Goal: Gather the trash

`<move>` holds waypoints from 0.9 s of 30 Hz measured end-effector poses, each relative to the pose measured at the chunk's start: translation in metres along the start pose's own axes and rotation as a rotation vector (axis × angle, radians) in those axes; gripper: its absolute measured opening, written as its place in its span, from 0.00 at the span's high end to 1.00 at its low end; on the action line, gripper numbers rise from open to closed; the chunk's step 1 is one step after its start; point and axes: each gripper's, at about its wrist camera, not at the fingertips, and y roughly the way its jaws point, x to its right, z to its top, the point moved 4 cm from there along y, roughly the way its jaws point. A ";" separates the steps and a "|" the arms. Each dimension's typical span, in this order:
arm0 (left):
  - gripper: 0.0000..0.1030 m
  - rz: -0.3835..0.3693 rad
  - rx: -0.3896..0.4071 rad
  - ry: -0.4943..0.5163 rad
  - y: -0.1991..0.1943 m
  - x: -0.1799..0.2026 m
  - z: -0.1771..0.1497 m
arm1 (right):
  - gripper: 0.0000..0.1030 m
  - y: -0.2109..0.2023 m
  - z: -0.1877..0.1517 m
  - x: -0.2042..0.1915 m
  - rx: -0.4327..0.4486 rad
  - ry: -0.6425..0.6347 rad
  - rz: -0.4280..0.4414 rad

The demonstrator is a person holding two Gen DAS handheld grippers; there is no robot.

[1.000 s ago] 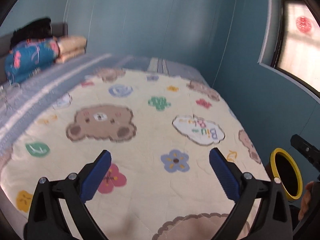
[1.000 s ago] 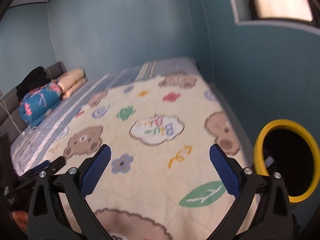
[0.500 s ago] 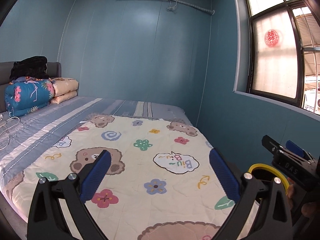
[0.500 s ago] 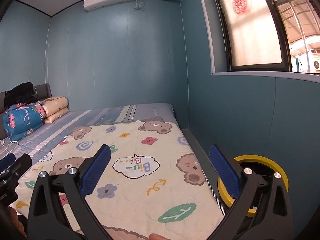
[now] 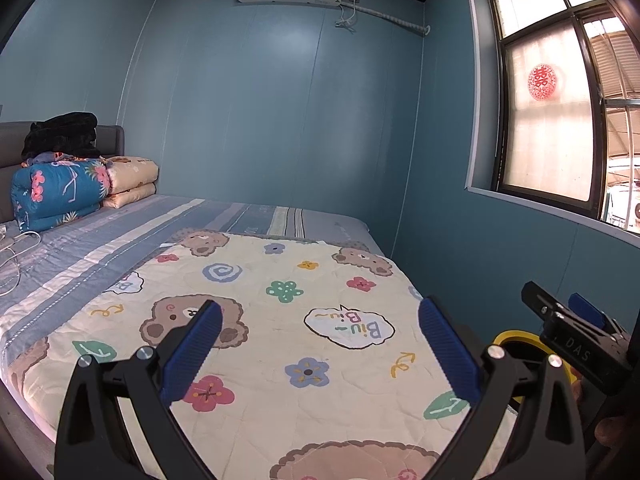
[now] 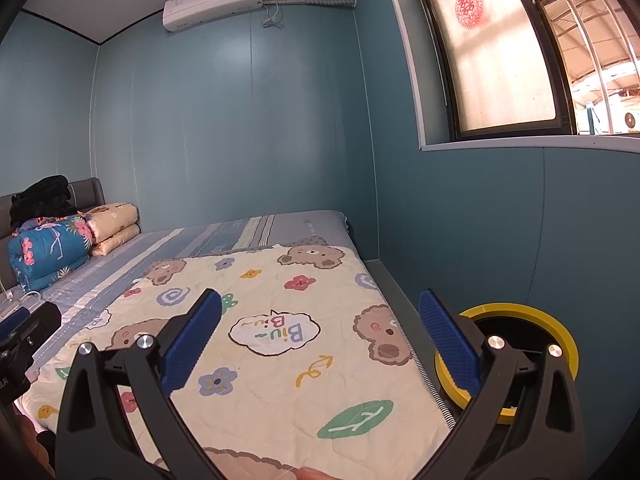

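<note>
- Left wrist view: the left gripper (image 5: 320,344) hangs over the foot of the bed (image 5: 240,220), jaws spread wide and nothing between them.
- Right wrist view: the right gripper (image 6: 320,340) is spread just as wide and is also empty; it shows in the left view at about 4 o'clock.
- A bin (image 6: 520,312) with a yellow rim and dark inside stands on the floor between the bed's side and the blue wall, at 4 o'clock in the right view; its rim peeks out at 4 o'clock in the left view (image 5: 508,338).
- No loose trash shows anywhere on the cartoon quilt (image 5: 280,320); what lies inside the bin is too dark to tell.
- By this look, collecting seems either finished or waiting for a fresh search.
- Folded bedding (image 5: 60,188) and a white cable (image 5: 20,240) sit at 9 o'clock, by the headboard; neither reads as trash.
- Any scrap found on a bed would likely be light, soft and crushable; pinch it at a raised fold, clear of the quilt so the cloth is not caught.
- The bin, if it must be moved, looks stiff; its rim is the natural hold.
</note>
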 end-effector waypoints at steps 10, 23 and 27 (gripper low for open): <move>0.08 -0.001 -0.006 -0.008 0.000 -0.001 -0.001 | 0.08 0.004 -0.004 -0.001 -0.030 0.005 0.000; 0.08 -0.015 -0.018 -0.004 0.002 0.001 -0.003 | 0.08 0.007 -0.009 0.000 -0.052 0.010 0.001; 0.08 -0.015 -0.019 -0.004 0.002 0.001 -0.003 | 0.08 0.009 -0.010 0.000 -0.056 0.012 0.001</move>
